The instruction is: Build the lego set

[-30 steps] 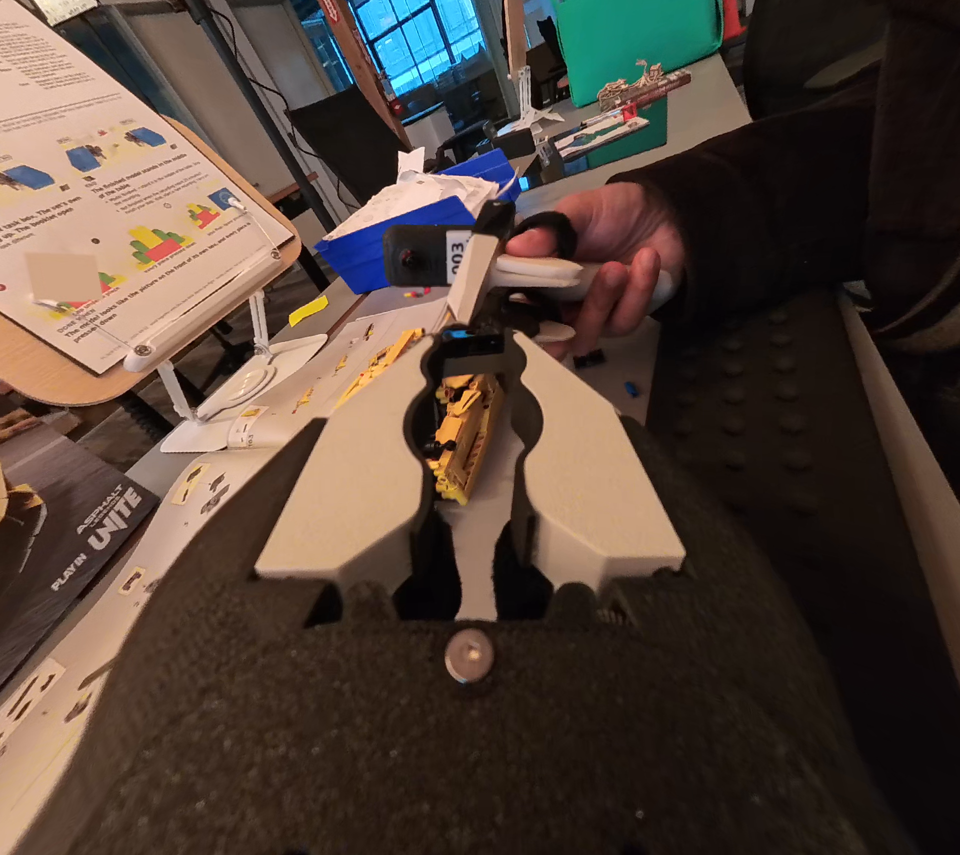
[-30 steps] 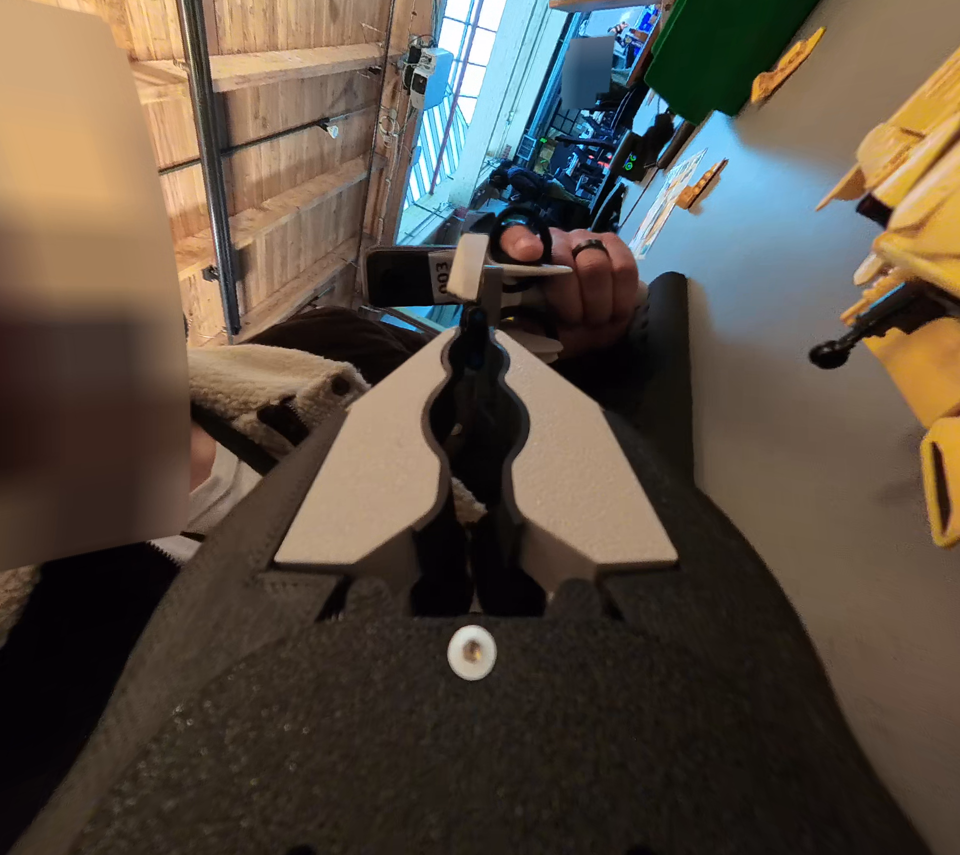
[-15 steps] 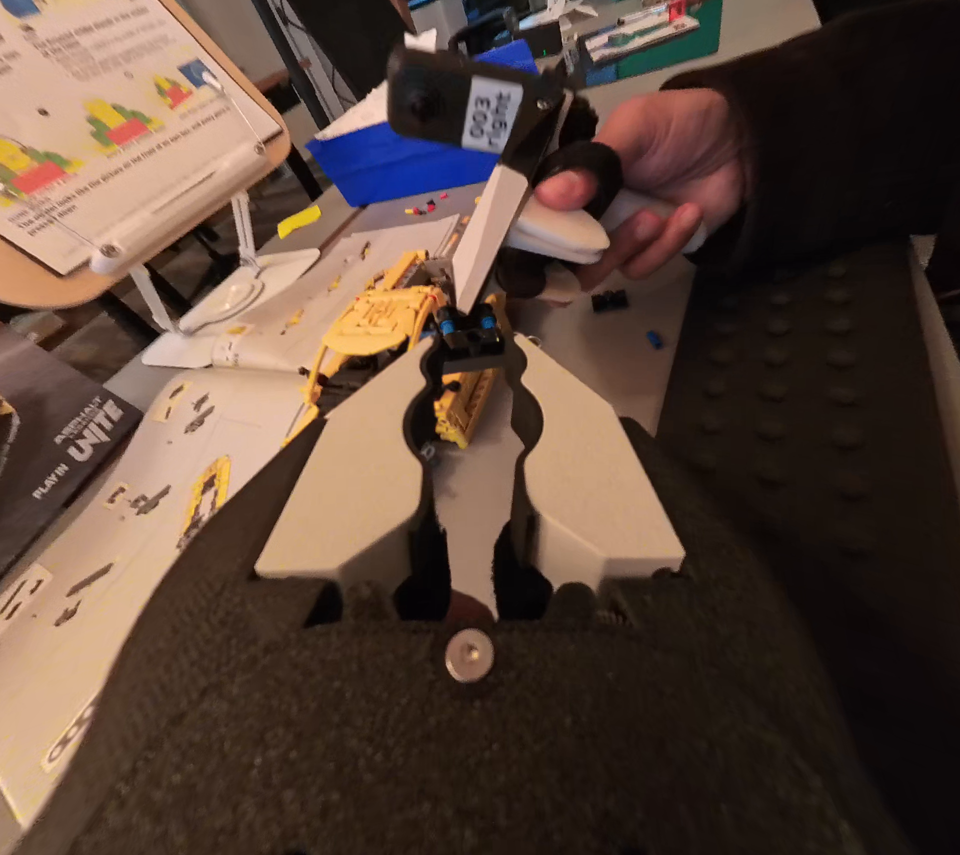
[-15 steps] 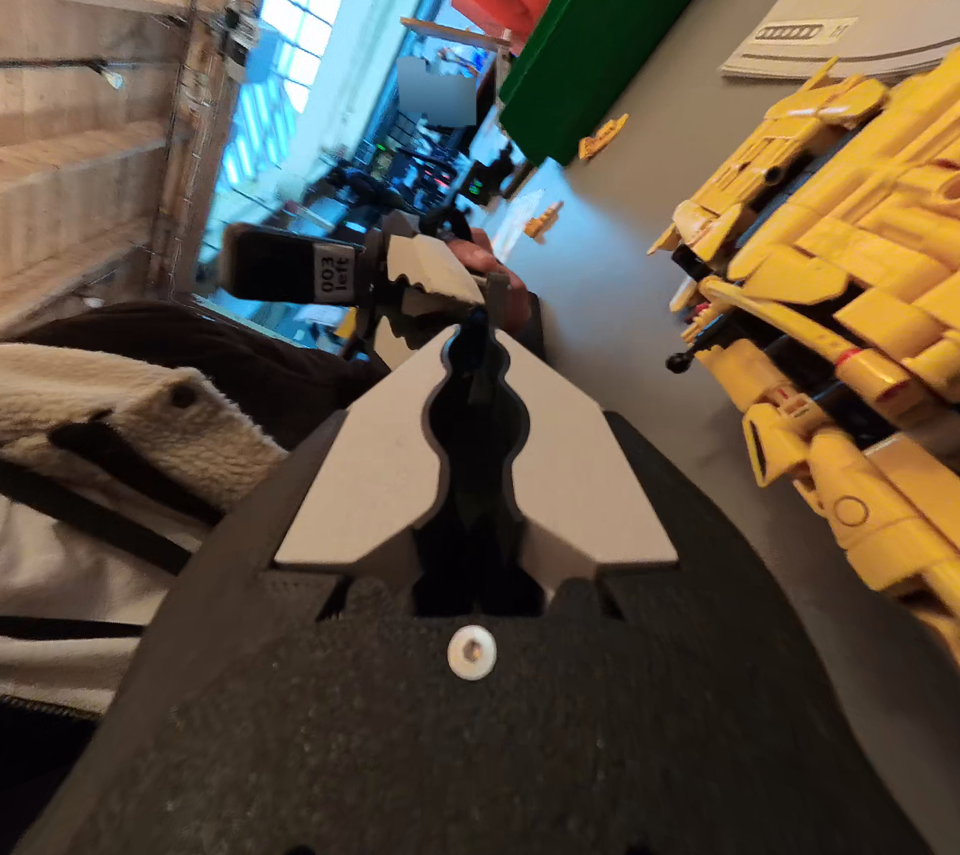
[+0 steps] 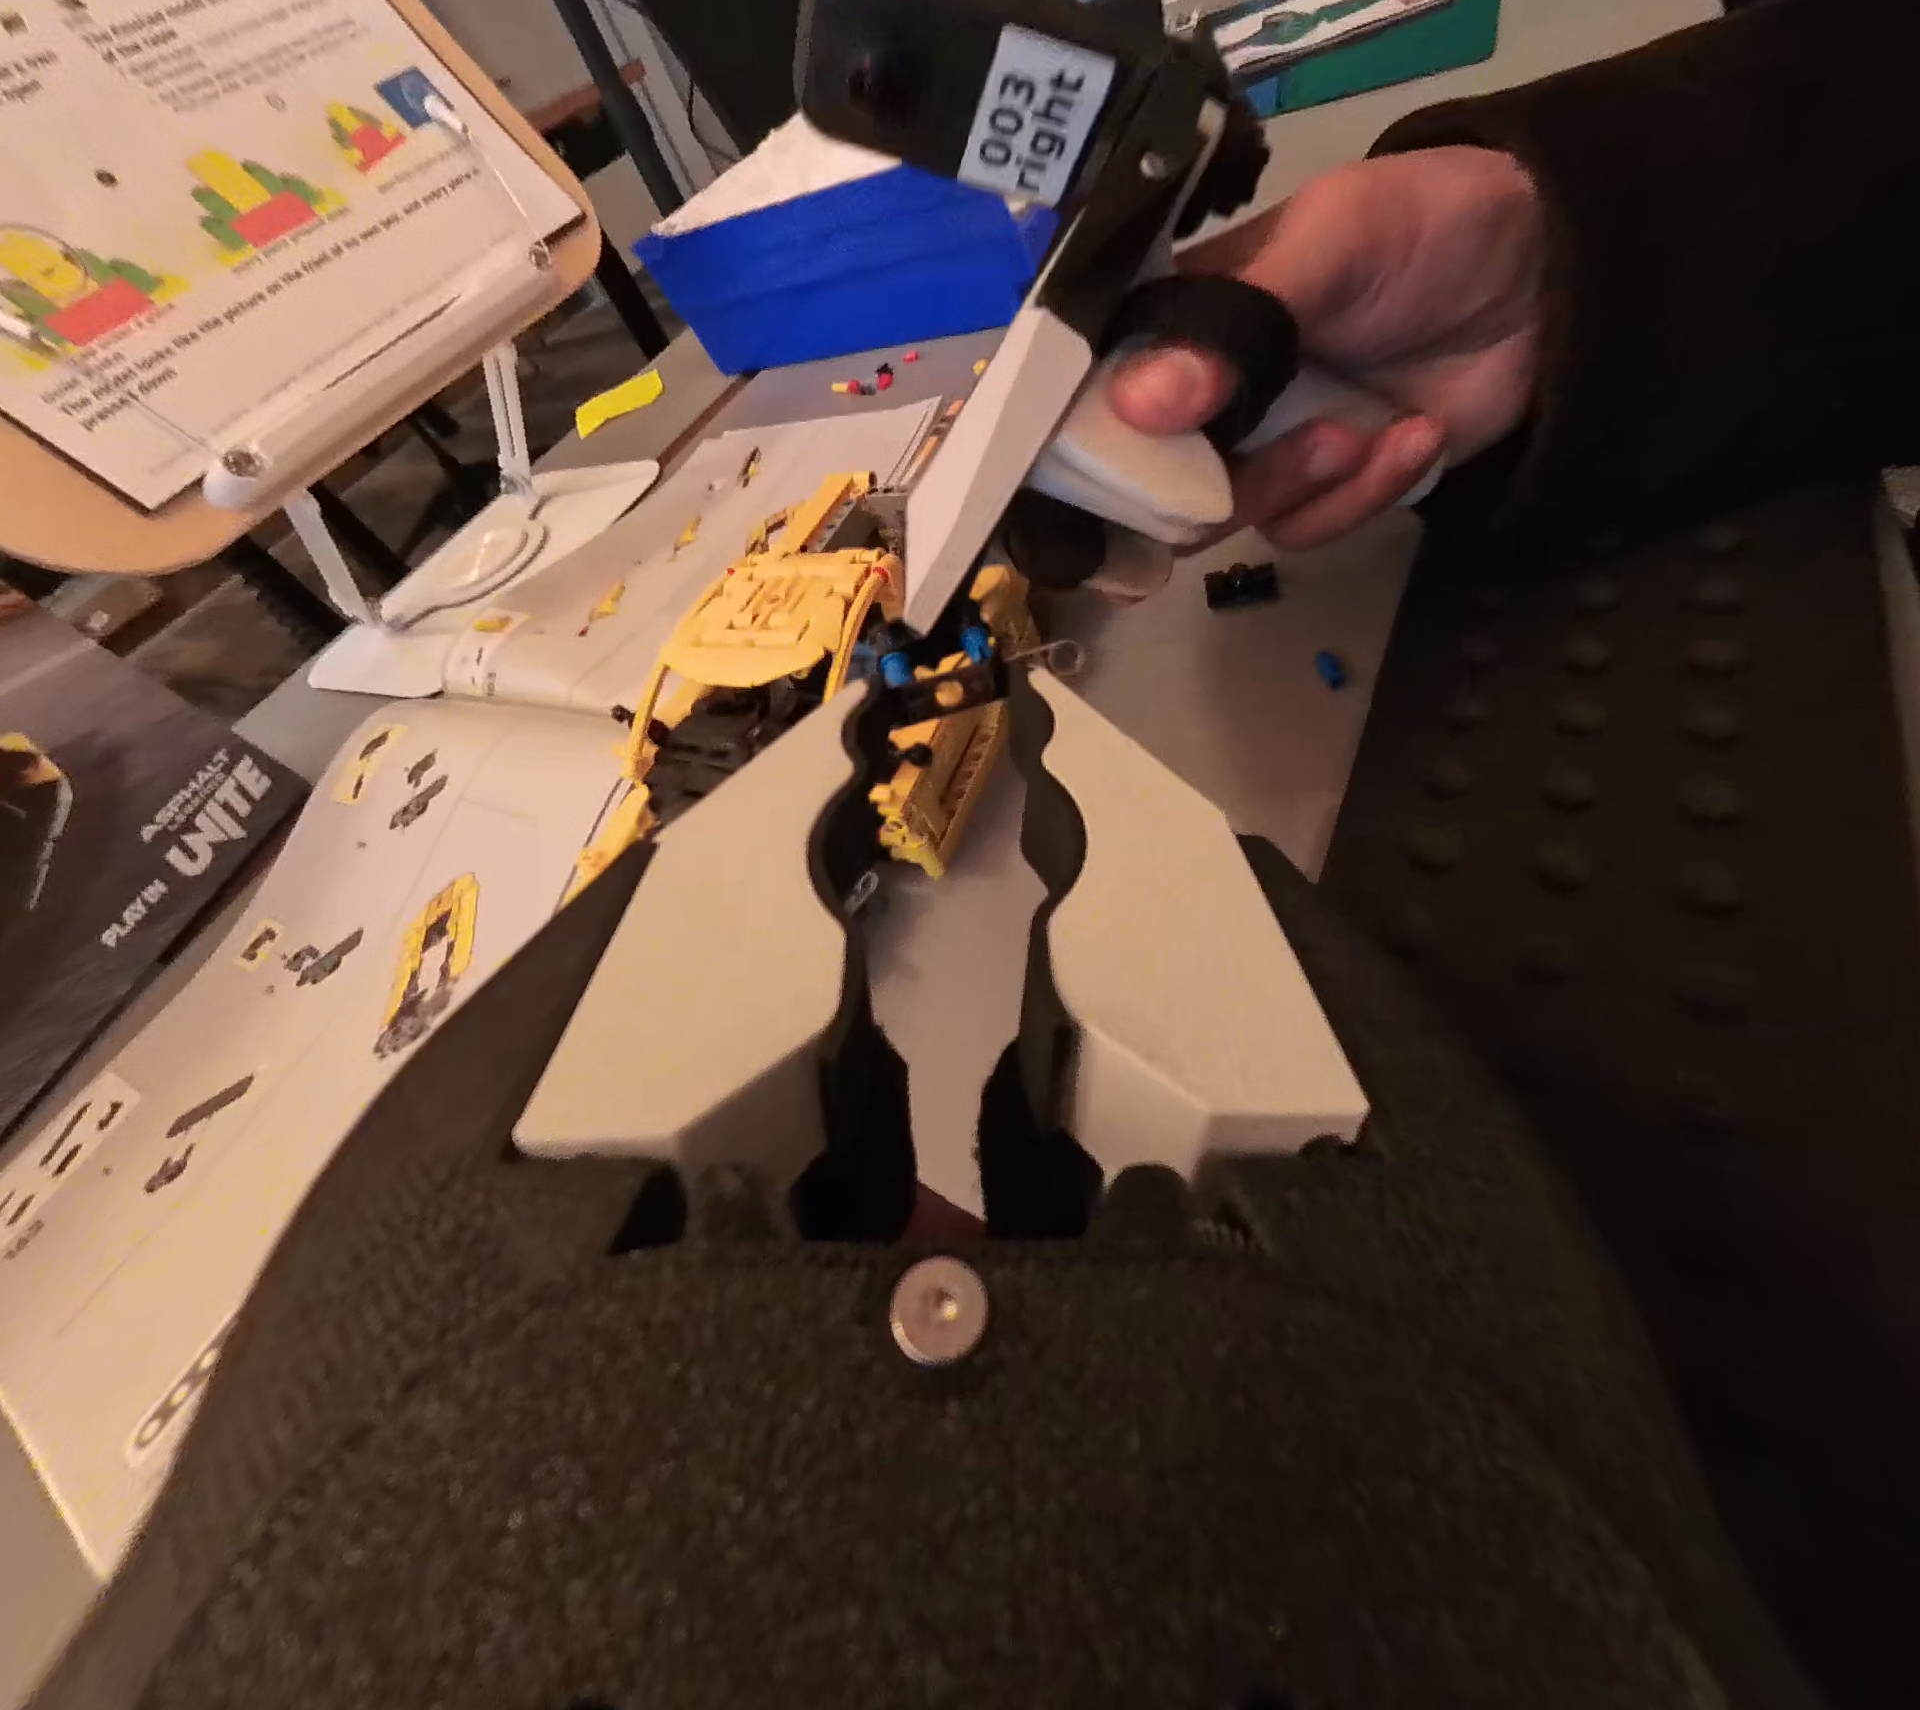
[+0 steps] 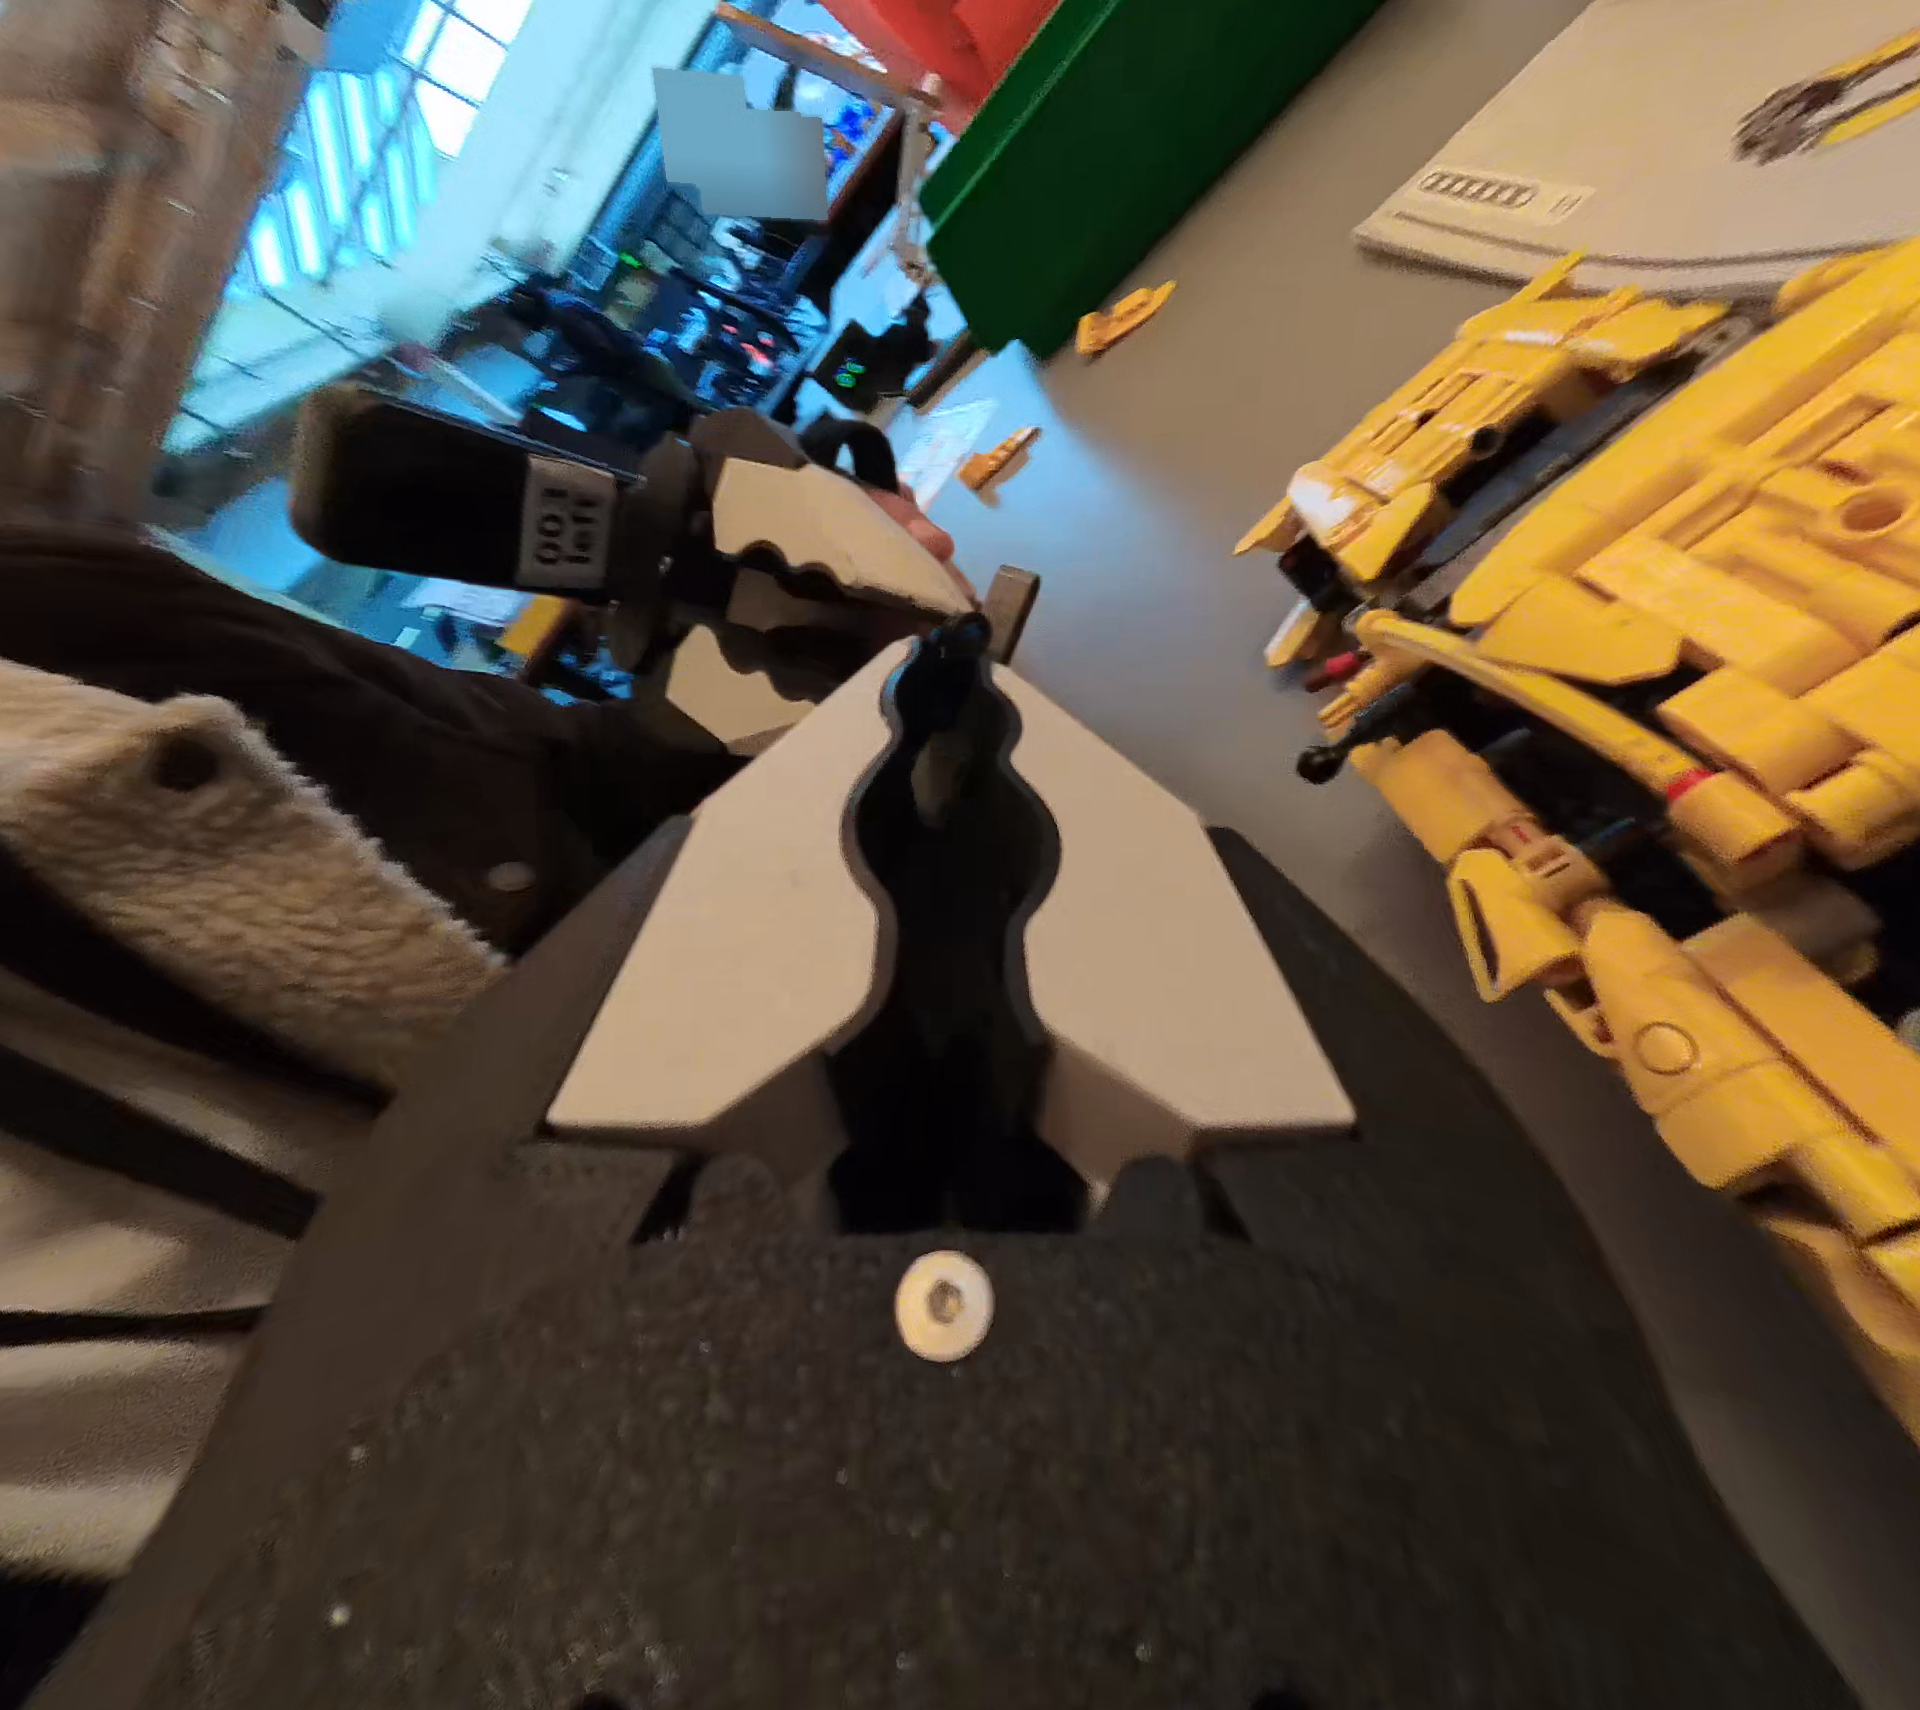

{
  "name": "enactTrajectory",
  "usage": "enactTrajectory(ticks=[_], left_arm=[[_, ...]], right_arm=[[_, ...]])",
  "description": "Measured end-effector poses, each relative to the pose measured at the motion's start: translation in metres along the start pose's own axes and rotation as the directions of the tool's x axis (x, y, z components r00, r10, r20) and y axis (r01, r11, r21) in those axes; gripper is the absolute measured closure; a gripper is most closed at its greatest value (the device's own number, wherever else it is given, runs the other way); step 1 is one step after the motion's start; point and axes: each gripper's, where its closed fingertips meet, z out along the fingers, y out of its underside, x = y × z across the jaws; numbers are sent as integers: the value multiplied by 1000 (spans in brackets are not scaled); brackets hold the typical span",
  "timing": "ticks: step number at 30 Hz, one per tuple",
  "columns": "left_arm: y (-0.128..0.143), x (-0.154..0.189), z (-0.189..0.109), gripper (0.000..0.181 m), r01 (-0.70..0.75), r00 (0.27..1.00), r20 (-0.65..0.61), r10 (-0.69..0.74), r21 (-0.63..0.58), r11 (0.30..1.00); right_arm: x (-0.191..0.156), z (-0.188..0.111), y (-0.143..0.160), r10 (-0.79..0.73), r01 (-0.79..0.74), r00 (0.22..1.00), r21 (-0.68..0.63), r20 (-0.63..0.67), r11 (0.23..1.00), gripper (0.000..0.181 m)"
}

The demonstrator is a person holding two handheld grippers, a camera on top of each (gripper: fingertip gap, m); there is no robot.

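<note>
Lego model [image 5: 790, 652], a yellow car of smooth, glossy plastic panels with black parts inside, lies on the grey table [image 5: 1226, 756], partly over an open instruction booklet [image 5: 436, 881] of white paper. In the right wrist view the same model [image 6: 1662, 725] fills the right side, with angular bodywork and a thin black rod ending in a small ball.

Left gripper [image 5: 940, 699] has two pale, matte fingers with wavy inner edges; their tips are pressed together on a small black piece with blue pins [image 5: 935, 689], held just over the model. Right gripper [image 5: 935, 600], held by a hand [image 5: 1382, 330], points its flat white tips down to this same piece. In its own view, the right gripper [image 6: 951, 658] has its tips together on something small and dark, blurred; it meets the tip of the other gripper there.

Both bodies are covered by rough black foam-like material. A blue bin [image 5: 852, 268] and a tilted printed sheet on a white stand [image 5: 239, 154] are behind.
</note>
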Motion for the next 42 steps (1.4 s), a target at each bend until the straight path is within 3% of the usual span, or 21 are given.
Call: enactTrajectory(ticks=[6,9,15,17,20,23,28,35,42], left_arm=[[20,-4,10,159,73,997,-5,-74,-107,992],[25,-4,11,159,100,994,-19,-104,-130,986],[16,-4,9,159,45,999,-3,-45,-79,996],[2,-5,4,159,-17,1000,22,17,6,1000],[-4,-4,-1,159,-44,999,18,43,43,998],[-14,-2,-5,159,-73,997,24,71,104,992],[-12,-2,-5,159,-51,999,6,50,89,995],[-11,-2,-7,159,-49,999,3,49,88,995],[-8,8,-5,159,-85,995,-38,88,76,994]], right_arm=[[20,1,1,-268,256,922,-80,-280,963,174],[25,3,5,-296,276,900,-109,-318,955,174],[16,1,1,78,-77,995,22,-62,997,174],[2,-2,-7,192,-199,976,64,101,978,174],[-3,-2,-7,236,-247,957,49,168,968,174],[-13,-4,-10,348,-375,885,31,310,926,174],[-10,-3,-7,194,-207,960,47,201,977,173],[-17,-2,2,238,-239,936,-27,260,971,172],[-10,-3,7,215,-208,958,-56,188,976,174]])
